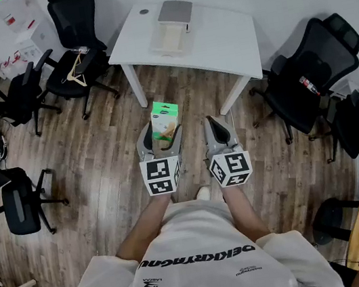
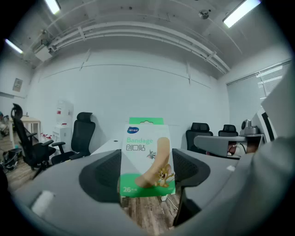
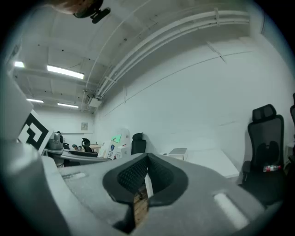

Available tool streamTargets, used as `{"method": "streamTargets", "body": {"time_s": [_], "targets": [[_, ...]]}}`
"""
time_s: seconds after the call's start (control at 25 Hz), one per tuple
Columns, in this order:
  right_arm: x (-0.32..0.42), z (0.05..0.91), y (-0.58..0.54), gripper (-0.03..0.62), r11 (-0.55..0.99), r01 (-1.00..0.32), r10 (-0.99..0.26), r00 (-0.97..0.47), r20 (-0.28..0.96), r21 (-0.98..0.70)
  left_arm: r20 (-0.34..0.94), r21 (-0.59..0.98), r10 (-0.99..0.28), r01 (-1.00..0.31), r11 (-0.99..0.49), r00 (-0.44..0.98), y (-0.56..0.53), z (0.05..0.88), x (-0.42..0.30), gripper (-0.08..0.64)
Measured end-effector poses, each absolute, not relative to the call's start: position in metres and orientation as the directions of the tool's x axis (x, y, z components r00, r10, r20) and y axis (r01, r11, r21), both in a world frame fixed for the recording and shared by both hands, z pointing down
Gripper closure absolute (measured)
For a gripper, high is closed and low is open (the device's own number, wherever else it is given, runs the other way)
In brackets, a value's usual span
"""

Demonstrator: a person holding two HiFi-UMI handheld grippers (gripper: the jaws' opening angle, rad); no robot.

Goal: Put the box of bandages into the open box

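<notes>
Box of bandages rides upright in mid-air, off the floor, label facing back. It's likely kept that way so it can drop straight into the open box on the white surface ahead, well apart for now. Left hand-held gripper clamps it by the side edges w/ jaws spread wide. Right hand-held gripper is beside it — clenched, nothing in it.
</notes>
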State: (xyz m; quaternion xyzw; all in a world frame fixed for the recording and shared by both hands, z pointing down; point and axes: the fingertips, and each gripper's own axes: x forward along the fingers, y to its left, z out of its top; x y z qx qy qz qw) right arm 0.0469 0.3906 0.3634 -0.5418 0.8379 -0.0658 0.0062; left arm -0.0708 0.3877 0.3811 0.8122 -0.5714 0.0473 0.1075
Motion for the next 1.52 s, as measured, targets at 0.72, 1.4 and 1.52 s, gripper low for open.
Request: {"method": "streamTargets", "body": {"time_s": [0.72,1.4,1.52], "targets": [[0.079,0.379,0.379,0.594,0.437,-0.888,-0.892,-0.448,0.061,-0.142,0.162,0.115,-0.94,-0.952,-0.285,0.301,0.381,0.382,-0.047,0.198],[0.127,0.384,0.362,0.594,0.505,-0.851,-0.855,-0.516,0.056,-0.143,0.166,0.098,-0.958,-0.971,-0.219,0.233,0.382,0.393,0.01,0.198],[0.129,0.385,0.354,0.594,0.506,-0.849,-0.854,-0.518,0.054,-0.152,0.164,0.101,-0.962,-0.974,-0.202,0.217,0.374,0.392,0.006,0.198]]}}
